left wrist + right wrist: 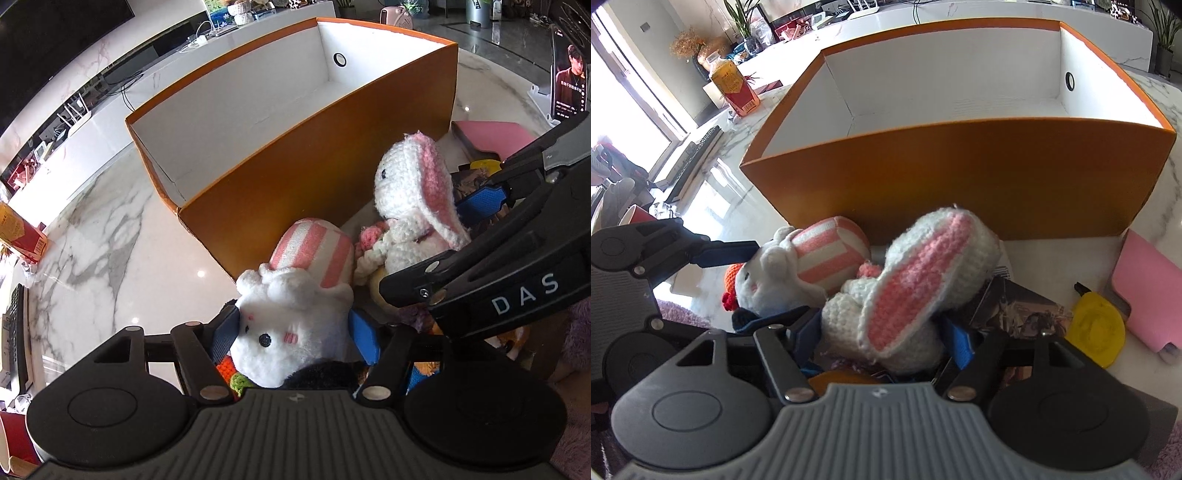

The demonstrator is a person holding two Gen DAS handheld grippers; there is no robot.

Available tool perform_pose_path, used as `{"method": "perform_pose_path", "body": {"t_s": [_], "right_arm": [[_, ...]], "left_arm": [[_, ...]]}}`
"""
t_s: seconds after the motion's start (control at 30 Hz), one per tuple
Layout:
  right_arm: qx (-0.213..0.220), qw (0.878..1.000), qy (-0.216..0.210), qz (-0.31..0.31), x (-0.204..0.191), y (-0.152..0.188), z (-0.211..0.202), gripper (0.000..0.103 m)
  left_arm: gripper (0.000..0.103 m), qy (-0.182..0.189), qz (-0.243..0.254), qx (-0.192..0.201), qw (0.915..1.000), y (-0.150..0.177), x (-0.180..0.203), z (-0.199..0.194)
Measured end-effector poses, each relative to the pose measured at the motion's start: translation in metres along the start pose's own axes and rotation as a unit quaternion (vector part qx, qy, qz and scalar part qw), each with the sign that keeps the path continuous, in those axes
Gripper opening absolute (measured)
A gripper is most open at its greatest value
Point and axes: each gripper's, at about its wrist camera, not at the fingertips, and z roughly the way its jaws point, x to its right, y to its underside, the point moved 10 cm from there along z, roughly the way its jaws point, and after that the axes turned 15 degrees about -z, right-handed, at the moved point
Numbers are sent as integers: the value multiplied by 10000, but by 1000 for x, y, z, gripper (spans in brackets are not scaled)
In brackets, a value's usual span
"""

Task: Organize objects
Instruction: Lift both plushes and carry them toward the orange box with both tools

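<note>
**A:** ok so where's the left gripper (293, 334) at? Looks spread wide, blue pads either side of the white plush bunny (291, 325) with the pink-striped hat. Can't tell if the pads actually press on it.

**B:** yeah, same. The right gripper (886, 338) is also wide, straddling the crocheted rabbit (908, 291), the one with the big pink-lined ear flopped over. Contact's unclear there too.

**A:** both toys lie in a heap right against the near wall of the orange box (960, 173), which is white inside.

**B:** heap sits near the marble tabletop's (110, 221) front edge. Off to the right: a yellow disc (1095, 328) and a pink pouch (1148, 295), just beside each other.
</note>
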Motion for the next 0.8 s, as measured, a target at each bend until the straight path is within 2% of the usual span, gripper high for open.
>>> {"method": "perform_pose_path", "body": {"t_s": [0.23, 0.4, 0.53, 0.8], "right_arm": [[57, 9999, 83, -116, 1, -1, 4, 68], [149, 9991, 227, -324, -1, -4, 0, 61], [255, 9987, 259, -366, -1, -6, -7, 58], [719, 9958, 314, -478, 0, -22, -44, 58]], "left_arm": [[80, -155, 32, -77, 9998, 1, 1, 7], [73, -296, 88, -37, 9995, 1, 3, 5], [68, -316, -152, -20, 9994, 2, 1, -1], [67, 95, -1018, 343, 9942, -7, -8, -51]]}}
